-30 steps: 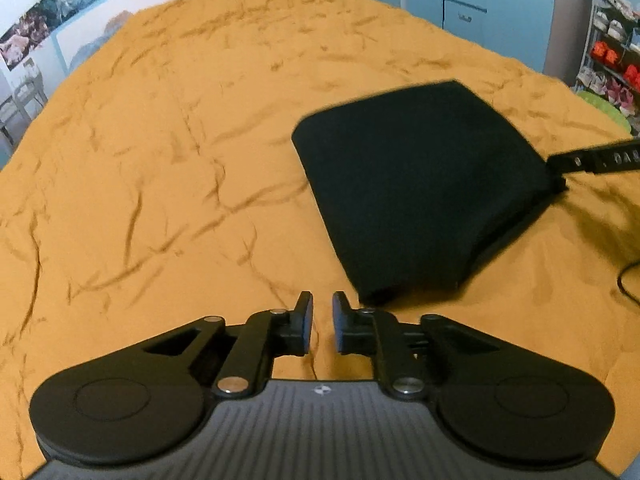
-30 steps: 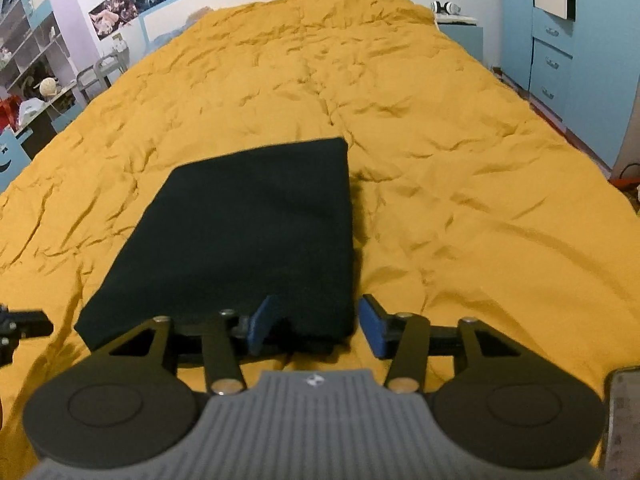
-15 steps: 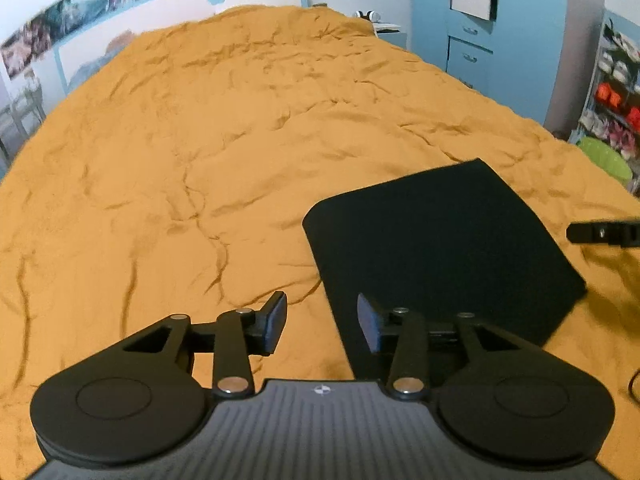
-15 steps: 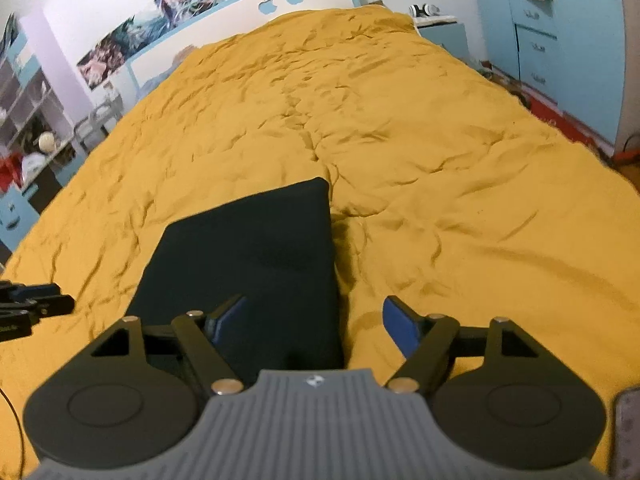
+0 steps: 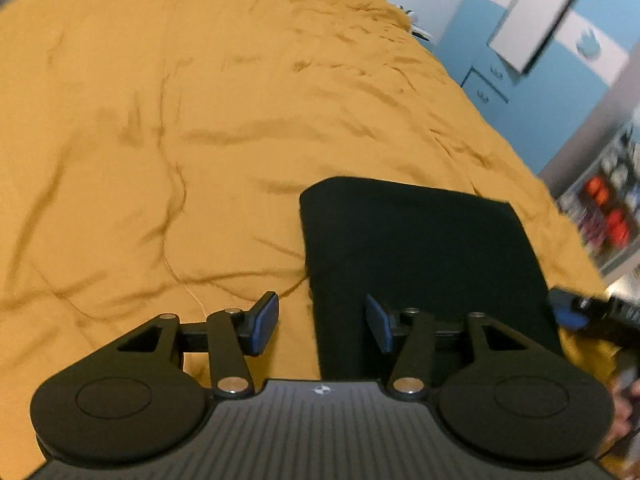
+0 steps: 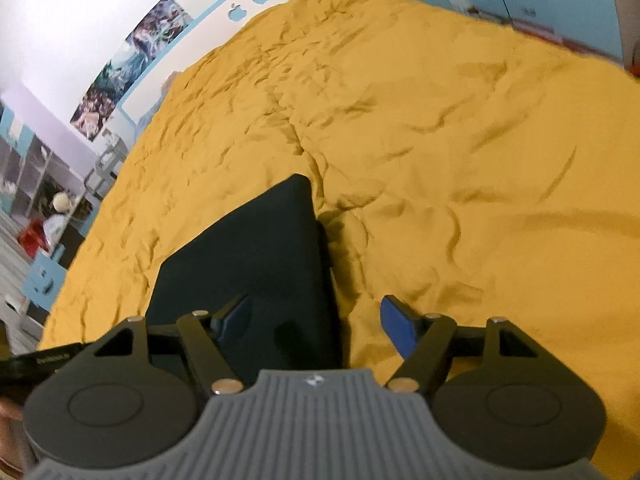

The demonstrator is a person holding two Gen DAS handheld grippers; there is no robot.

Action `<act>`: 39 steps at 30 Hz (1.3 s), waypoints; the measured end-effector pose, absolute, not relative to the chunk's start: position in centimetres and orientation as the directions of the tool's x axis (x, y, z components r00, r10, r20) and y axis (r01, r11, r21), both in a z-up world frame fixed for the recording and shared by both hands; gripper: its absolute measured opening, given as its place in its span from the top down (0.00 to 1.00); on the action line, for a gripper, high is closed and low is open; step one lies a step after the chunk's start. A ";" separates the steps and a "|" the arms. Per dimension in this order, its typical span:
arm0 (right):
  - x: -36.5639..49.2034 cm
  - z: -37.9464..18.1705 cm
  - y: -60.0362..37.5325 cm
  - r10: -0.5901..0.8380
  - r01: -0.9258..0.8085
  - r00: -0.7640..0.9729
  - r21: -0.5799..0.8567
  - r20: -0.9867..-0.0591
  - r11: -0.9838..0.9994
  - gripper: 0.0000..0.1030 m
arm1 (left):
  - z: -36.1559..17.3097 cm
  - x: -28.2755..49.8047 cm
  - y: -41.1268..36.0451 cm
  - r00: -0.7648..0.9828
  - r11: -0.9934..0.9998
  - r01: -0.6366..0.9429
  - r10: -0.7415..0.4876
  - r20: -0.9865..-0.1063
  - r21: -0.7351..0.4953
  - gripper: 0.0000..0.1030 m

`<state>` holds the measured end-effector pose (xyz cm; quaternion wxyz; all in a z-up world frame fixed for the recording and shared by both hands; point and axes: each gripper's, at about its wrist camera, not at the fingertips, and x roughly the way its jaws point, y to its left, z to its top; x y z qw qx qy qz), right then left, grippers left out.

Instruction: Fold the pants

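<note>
The black pants [image 5: 424, 256] lie folded into a flat rectangle on the orange bedspread [image 5: 160, 140]. My left gripper [image 5: 322, 326] is open and empty, above the near left edge of the pants. My right gripper [image 6: 316, 320] is open and empty, above the near right edge of the pants [image 6: 256, 256]. The tip of the right gripper shows at the right edge of the left wrist view [image 5: 588, 314]. The left gripper's tip shows at the left edge of the right wrist view [image 6: 36, 362].
The orange bedspread [image 6: 440, 120] covers a large bed. Blue cabinets [image 5: 520, 92] and a shelf with shoes [image 5: 608, 208] stand on the right. Shelves and a blue drawer unit [image 6: 40, 280] stand on the left. A headboard with posters [image 6: 132, 64] is at the far end.
Both grippers have opened wider and pulled back and up from the pants. The pants stay flat on the bed. Both views have tilted.
</note>
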<state>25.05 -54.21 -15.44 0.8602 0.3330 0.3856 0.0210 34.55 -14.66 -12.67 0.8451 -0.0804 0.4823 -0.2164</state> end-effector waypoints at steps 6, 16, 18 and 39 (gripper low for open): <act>26.6 -17.6 -54.7 0.361 0.209 0.705 0.665 -0.610 0.717 0.44 | -15.6 36.4 -12.8 0.377 0.811 0.186 -0.580 -0.722 -0.555 0.42; 27.0 -16.4 -54.0 0.384 0.162 0.735 0.695 -0.559 0.701 0.87 | -13.8 35.8 -13.5 0.416 0.812 0.212 -0.578 -0.702 -0.544 0.85; 26.7 -14.7 -53.3 0.360 0.148 0.743 0.663 -0.564 0.734 0.89 | -12.1 35.1 -13.5 0.438 0.814 0.236 -0.576 -0.690 -0.530 0.85; 13.2 -2.4 -44.8 0.553 -0.062 0.705 0.739 -0.443 0.671 0.93 | 3.4 19.8 -6.7 0.573 0.872 0.292 -0.488 -0.658 -0.392 0.86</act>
